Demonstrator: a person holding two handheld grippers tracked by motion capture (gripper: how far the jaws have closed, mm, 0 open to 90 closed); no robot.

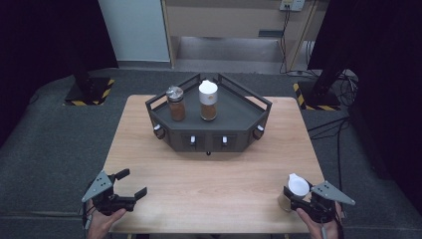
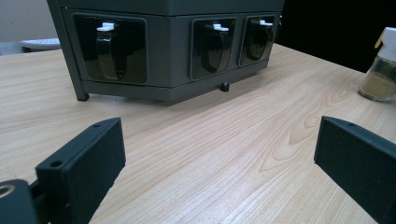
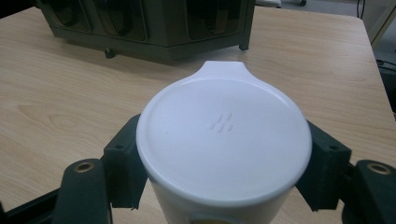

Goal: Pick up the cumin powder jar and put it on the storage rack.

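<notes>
My right gripper (image 1: 293, 198) has both jaws pressed against the white-lidded spice jar (image 3: 224, 140) standing on the table (image 1: 209, 184) at its near right corner, while my left gripper (image 1: 130, 185) sits spread wide, holding nothing, well apart from it.

Setting: my recording lab, not a kitchen. Evidence: bare wooden table (image 1: 214, 174) on grey carpet (image 1: 45, 149); black curtains (image 1: 45, 35) at both sides; stand bases marked with yellow-black hazard tape (image 1: 107, 88); loose cables (image 1: 338, 84) run to a wall socket (image 1: 292, 5); my cabled tongs (image 1: 133, 184).
</notes>
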